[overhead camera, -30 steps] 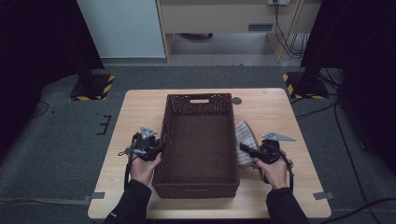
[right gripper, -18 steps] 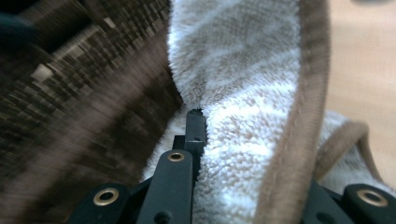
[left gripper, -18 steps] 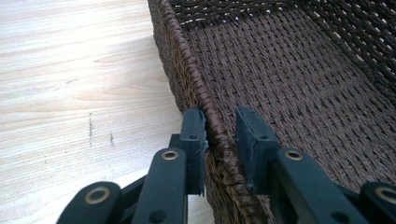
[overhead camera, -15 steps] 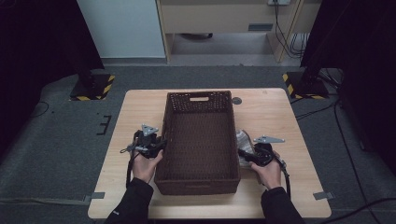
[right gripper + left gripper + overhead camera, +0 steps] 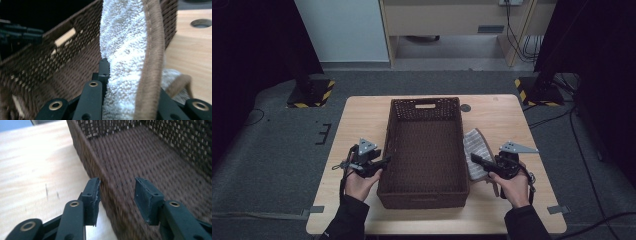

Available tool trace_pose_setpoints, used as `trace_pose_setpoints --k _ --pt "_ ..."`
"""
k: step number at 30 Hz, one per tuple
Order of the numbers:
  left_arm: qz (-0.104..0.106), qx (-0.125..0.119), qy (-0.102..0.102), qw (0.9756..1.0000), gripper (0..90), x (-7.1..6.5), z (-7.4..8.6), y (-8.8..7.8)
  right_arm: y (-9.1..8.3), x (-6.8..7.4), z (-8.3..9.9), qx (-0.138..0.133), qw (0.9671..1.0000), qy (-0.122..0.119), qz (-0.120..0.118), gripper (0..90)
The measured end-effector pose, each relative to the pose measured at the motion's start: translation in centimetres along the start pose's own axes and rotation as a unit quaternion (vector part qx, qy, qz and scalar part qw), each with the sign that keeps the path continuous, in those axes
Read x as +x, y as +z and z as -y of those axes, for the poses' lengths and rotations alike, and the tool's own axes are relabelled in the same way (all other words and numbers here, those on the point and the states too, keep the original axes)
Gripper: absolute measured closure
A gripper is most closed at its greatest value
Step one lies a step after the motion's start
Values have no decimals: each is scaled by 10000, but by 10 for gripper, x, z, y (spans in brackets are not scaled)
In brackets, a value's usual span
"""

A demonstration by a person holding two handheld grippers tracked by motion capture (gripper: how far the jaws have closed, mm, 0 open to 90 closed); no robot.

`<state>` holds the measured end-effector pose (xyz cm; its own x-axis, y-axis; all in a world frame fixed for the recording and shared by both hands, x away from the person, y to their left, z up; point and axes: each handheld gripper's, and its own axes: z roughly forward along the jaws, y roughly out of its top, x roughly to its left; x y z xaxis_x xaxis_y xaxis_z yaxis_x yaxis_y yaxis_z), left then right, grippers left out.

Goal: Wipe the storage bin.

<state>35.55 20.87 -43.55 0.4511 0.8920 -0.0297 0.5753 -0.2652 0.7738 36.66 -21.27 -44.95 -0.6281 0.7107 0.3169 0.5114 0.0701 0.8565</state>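
No brand, label or legible writing can be made out on any of the things shown.

A dark brown woven basket (image 5: 426, 150) is set lengthwise in the middle of the light wooden bench (image 5: 362, 115). A towel (image 5: 474, 155) of pale terry with a brown hem is seen at the basket's right wall, draped partly against it and partly on the bench.

The right tongs (image 5: 477, 161) are clamped on the towel: in the right gripper view the cloth (image 5: 127, 62) is pinched between the two black jaws and rises upright from them, with the basket wall (image 5: 62, 57) just beside it on the left.

The left tongs (image 5: 383, 161) are placed at the basket's left wall, near its near end. In the left gripper view the rim of that wall (image 5: 105, 187) is straddled by the jaws, one outside over the bench (image 5: 35, 167) and one inside over the woven floor. These jaws have just been opening and stand apart; the outer pad lies right at the wall, while a clear gap separates the inner pad from it.
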Motion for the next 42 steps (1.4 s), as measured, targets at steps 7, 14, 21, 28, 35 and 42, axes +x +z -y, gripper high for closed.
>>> trace_pose_setpoints --k 7,14,21,28,35,42 --pt "-79 53 -261 9996 667 -5 3 7 27 -8 34 645 9976 123 228 788" --pt "-198 62 -304 9993 700 -6 2 9 43 -21 51 913 9941 390 429 786" --pt "-242 57 -366 9990 704 -6 0 11 9 -8 18 114 9996 220 94 784" --pt "-265 31 -423 9987 704 -5 -2 14 18 -3 26 380 9992 88 82 789" --pt "-248 -5 -467 9986 701 -2 -4 17 45 -20 51 1053 9931 222 455 787" --pt "-175 -352 -186 9991 562 0 -1 10 14 -13 29 384 9986 233 271 781"
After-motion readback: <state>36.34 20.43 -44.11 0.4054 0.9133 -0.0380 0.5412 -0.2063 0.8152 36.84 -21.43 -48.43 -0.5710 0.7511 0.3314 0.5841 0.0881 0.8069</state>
